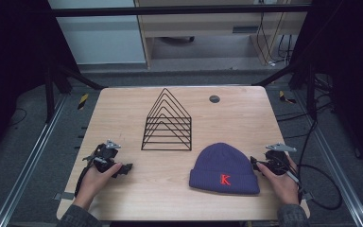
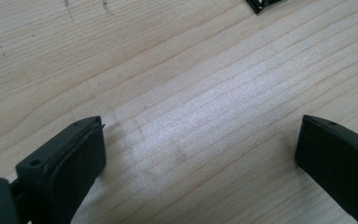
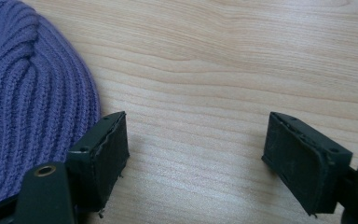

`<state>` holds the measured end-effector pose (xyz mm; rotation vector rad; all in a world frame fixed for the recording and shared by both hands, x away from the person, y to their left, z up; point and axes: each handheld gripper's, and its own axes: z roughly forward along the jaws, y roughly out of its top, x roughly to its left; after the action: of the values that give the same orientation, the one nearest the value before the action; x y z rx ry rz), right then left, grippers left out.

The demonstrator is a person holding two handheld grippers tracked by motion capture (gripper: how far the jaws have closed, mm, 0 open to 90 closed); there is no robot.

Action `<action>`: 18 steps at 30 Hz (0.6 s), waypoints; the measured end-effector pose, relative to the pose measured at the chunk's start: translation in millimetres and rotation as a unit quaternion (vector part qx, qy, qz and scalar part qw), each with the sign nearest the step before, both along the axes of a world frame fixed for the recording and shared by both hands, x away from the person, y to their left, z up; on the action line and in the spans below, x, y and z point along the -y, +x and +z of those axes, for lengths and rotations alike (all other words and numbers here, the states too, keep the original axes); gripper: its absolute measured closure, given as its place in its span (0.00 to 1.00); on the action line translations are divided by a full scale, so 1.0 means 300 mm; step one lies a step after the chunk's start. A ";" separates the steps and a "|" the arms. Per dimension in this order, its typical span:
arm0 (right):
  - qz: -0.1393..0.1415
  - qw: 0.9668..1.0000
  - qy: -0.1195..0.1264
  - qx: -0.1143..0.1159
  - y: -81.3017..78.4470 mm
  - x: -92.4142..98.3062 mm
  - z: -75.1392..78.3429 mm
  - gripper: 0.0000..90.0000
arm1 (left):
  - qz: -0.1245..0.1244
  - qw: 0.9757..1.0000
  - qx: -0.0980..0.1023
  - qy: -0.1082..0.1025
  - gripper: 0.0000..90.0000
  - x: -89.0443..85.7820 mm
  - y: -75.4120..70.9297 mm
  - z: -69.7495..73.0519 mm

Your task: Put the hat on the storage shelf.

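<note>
The purple knit beanie [image 1: 224, 169] lies flat on the table [image 1: 123, 109] toward the near right, just beside the right gripper [image 1: 255, 163], whose jaws stand wide with nothing between them. The left gripper [image 1: 125, 168], equally wide and empty, rests well apart. The black wire rack [image 1: 168, 123] stands behind. Nothing appears grasped yet; the beanie's far side is cut off in the right gripper view.

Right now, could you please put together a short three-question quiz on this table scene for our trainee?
1. True or false: the right hand-held gripper is clamped on the purple beanie.
2. What stands behind the beanie, toward the middle of the table? A) black wire rack B) glass jar C) book
3. What colour is the letter K on the beanie's cuff?

Key: 1. False, its jaws stand open beside the beanie. 2. A, the black wire rack. 3. Red.
</note>
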<state>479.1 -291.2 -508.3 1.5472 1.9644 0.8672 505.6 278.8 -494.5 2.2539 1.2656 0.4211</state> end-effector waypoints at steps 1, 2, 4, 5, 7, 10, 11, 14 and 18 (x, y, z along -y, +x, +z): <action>0.001 1.000 0.000 0.000 0.000 0.000 0.000 0.24 | -0.001 1.000 -0.001 0.001 0.00 0.000 0.000 0.000; 0.001 1.000 0.000 0.000 0.000 0.000 0.000 0.24 | -0.001 1.000 -0.001 0.001 0.00 0.000 0.000 0.000; 0.001 1.000 -0.002 0.000 0.001 0.000 0.000 0.24 | 0.001 1.000 -0.001 -0.001 0.00 0.003 -0.001 -0.001; 0.001 1.000 -0.001 0.001 0.001 0.000 -0.001 0.24 | 0.001 1.000 -0.001 -0.001 0.00 0.003 -0.001 -0.001; 0.000 1.000 0.000 0.001 0.001 0.000 -0.001 0.24 | -0.001 1.000 -0.002 -0.001 0.00 0.004 -0.003 -0.001; -0.004 1.000 0.001 0.000 0.001 0.001 0.000 0.24 | -0.002 1.000 -0.002 0.000 0.00 0.005 -0.003 -0.002; -0.008 1.000 0.001 -0.001 0.001 0.004 0.001 0.24 | -0.001 1.000 -0.002 -0.001 0.00 0.005 -0.003 -0.002; -0.025 1.000 0.002 -0.006 -0.004 0.012 0.004 0.25 | -0.002 1.000 -0.002 -0.001 0.00 0.005 -0.004 -0.002; -0.042 0.999 -0.004 -0.008 -0.016 0.025 0.014 0.27 | -0.004 1.000 0.000 0.001 0.00 0.004 -0.008 -0.002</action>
<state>474.2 -298.6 -504.0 1.6239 1.8979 0.8130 503.4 277.6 -495.1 2.2605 1.2560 0.4204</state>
